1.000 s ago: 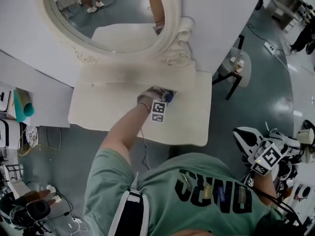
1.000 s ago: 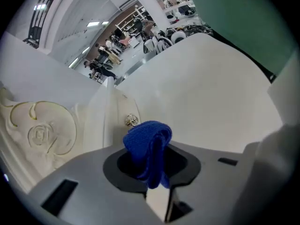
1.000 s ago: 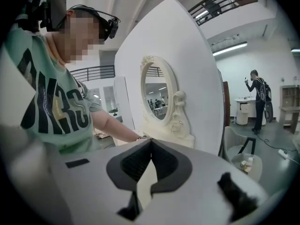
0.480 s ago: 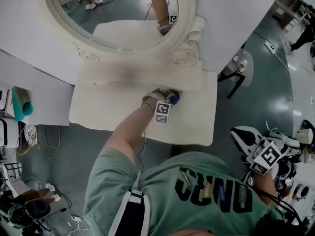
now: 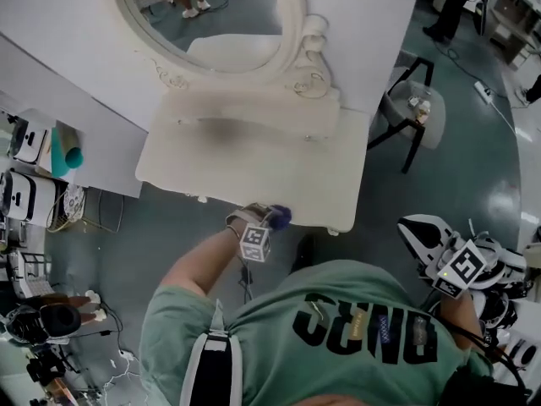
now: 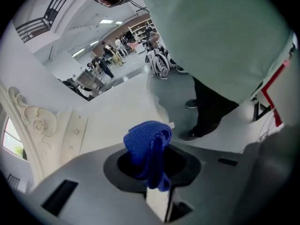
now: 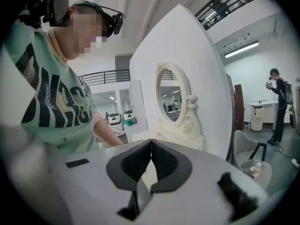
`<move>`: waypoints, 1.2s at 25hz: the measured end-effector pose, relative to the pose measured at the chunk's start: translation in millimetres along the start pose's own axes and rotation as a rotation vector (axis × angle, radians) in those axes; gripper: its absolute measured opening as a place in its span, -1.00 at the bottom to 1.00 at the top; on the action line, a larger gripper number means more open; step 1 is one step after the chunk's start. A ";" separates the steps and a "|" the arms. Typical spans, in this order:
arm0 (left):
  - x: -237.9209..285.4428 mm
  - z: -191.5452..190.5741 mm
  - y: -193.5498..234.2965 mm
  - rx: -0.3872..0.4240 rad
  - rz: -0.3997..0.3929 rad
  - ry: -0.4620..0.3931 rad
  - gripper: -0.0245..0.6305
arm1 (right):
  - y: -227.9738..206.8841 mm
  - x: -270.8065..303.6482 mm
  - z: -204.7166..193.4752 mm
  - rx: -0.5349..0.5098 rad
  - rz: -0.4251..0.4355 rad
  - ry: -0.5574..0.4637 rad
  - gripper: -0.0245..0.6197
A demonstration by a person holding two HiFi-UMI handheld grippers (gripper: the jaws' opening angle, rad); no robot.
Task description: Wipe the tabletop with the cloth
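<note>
The cream dressing table [image 5: 254,159] stands under an oval mirror [image 5: 211,11]. My left gripper [image 5: 264,227] hangs off the table's front edge, over the floor and close to the person's body. It is shut on a bunched blue cloth [image 5: 280,217]. In the left gripper view the cloth [image 6: 147,146] fills the gap of the left gripper [image 6: 150,162], with the tabletop [image 6: 117,121] beyond it. My right gripper [image 5: 461,265] is low at the right, far from the table. The right gripper view shows the right gripper [image 7: 151,144] with its jaws pressed together on nothing.
A small round grey side table [image 5: 414,108] with a bottle on it stands right of the dressing table. A white wall panel [image 5: 76,66] backs the table, with a teal roll [image 5: 63,155] and equipment at its left. Another person [image 5: 456,2] stands far back.
My left gripper, still holding the blue cloth, has come off the tabletop and back over the front edge toward the body. The right gripper has stayed in place.
</note>
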State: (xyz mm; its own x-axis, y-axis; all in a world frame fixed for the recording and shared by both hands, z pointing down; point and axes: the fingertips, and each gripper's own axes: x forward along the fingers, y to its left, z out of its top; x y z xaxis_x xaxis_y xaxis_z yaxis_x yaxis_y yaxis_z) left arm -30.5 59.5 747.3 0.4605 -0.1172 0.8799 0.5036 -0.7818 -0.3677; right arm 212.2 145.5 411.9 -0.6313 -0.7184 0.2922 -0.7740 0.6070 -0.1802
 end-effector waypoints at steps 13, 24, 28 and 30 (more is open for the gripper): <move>18.9 14.5 144.9 -0.096 0.267 0.049 -0.64 | -16.7 -20.1 -6.7 0.042 -0.008 -0.017 -0.89; 98.5 -14.2 245.8 0.160 0.211 0.023 -0.64 | -40.9 54.3 10.6 0.091 -0.172 0.052 -0.89; 102.5 -11.9 244.3 0.175 0.228 -0.028 -0.65 | -43.3 63.4 13.6 0.093 -0.184 0.066 -0.89; 102.9 -10.5 245.2 0.157 0.231 -0.041 -0.65 | -42.8 66.9 16.0 0.089 -0.178 0.071 -0.89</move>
State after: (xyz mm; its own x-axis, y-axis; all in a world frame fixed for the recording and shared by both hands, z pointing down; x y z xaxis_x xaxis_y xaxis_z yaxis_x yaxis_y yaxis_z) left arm 132.8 -150.7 750.9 0.6037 -0.2545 0.7555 0.4870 -0.6325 -0.6023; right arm 202.3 66.0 424.2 -0.4818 -0.7837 0.3920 -0.8762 0.4380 -0.2011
